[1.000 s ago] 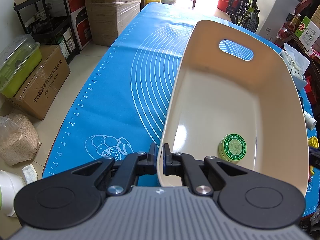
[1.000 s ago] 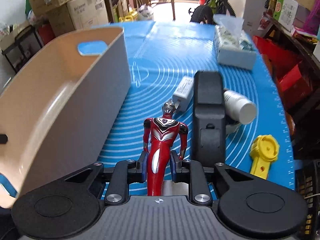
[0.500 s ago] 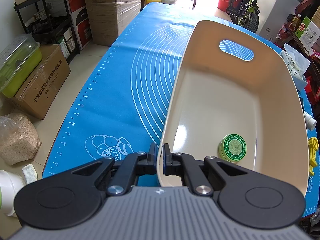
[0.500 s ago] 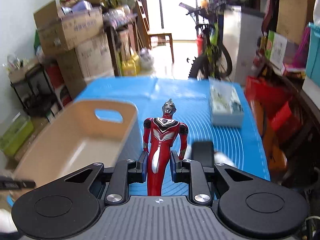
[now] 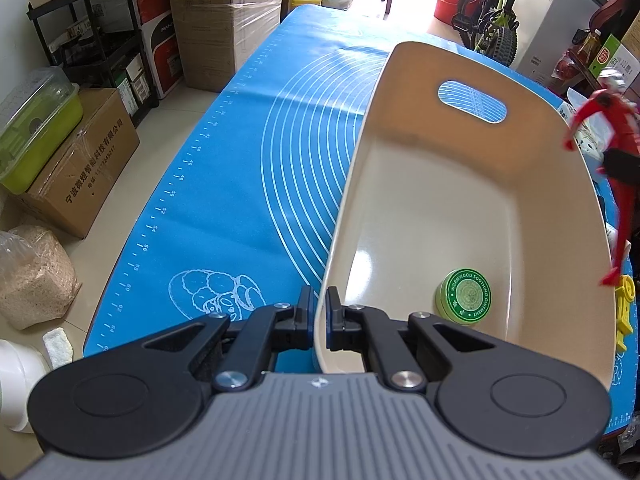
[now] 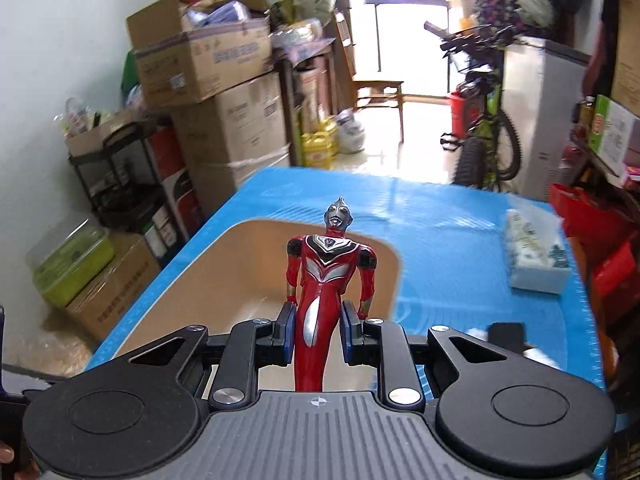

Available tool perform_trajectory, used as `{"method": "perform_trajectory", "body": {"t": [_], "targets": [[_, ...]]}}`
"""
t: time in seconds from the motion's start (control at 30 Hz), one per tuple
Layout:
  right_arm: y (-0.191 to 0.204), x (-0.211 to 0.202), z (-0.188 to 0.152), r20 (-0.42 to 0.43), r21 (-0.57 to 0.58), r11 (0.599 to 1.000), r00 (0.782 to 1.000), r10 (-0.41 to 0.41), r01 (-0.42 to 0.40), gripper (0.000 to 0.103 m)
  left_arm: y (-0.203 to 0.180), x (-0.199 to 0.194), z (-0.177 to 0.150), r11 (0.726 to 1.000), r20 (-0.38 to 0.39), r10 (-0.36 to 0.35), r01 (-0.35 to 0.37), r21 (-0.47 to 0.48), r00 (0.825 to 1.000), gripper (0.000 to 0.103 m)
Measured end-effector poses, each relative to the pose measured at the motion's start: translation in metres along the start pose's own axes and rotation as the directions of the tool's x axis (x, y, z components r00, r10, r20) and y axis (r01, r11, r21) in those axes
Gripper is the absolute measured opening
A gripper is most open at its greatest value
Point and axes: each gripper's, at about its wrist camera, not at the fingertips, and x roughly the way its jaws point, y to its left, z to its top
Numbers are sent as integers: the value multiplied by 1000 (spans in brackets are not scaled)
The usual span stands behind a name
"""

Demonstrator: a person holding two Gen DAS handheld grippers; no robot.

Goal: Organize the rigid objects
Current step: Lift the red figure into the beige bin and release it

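Observation:
A beige plastic bin (image 5: pixel 460 184) with a handle slot stands on the blue mat (image 5: pixel 248 168). My left gripper (image 5: pixel 318 322) is shut on the bin's near rim, one pad inside and one outside. A round green ointment tin (image 5: pixel 466 297) lies on the bin's floor. My right gripper (image 6: pixel 318 334) is shut on the legs of a red and silver hero figure (image 6: pixel 326 264), held upright in the air above the bin (image 6: pixel 208 304). In the left wrist view the figure (image 5: pixel 616 136) hangs over the bin's right rim.
A tissue pack (image 6: pixel 536 256) lies on the mat at the right. A yellow toy piece (image 5: pixel 624 312) and a black object (image 6: pixel 508 334) lie right of the bin. Cardboard boxes (image 6: pixel 224 92), a rack and a bicycle (image 6: pixel 484 120) stand around the table.
My right gripper rose with the figure and swung left over the bin; the figure now shows at the right edge of the left wrist view. The left gripper stayed on the rim.

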Motion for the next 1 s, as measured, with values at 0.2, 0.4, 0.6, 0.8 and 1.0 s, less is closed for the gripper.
{"method": "perform_trajectory", "body": {"t": [0.2,0.4,0.6,0.8,1.0], "targets": [[18,25,-12,-64,-9,1000,998,1,-1,31,-1,0,0,1000,-1,1,-1,0,1000,7],[36,52,-26,-156,-63,998,988,-8,-2,31,-1,0,0,1000,0,1,-1,-1,1000,7],[45,75,-42,-267,-98,995,963,-32,6,31,-1,0,0,1000,0,1,-1,0,1000,7],[51,85,-51,-313,-159,987,946,-84,35,32,-1,0,0,1000,-2,1,-1,0,1000,7],[53,84,-49,-308,-161,986,947,-89,40,37,-1,0,0,1000,-3,-2,2,-6,1000,7]]}}
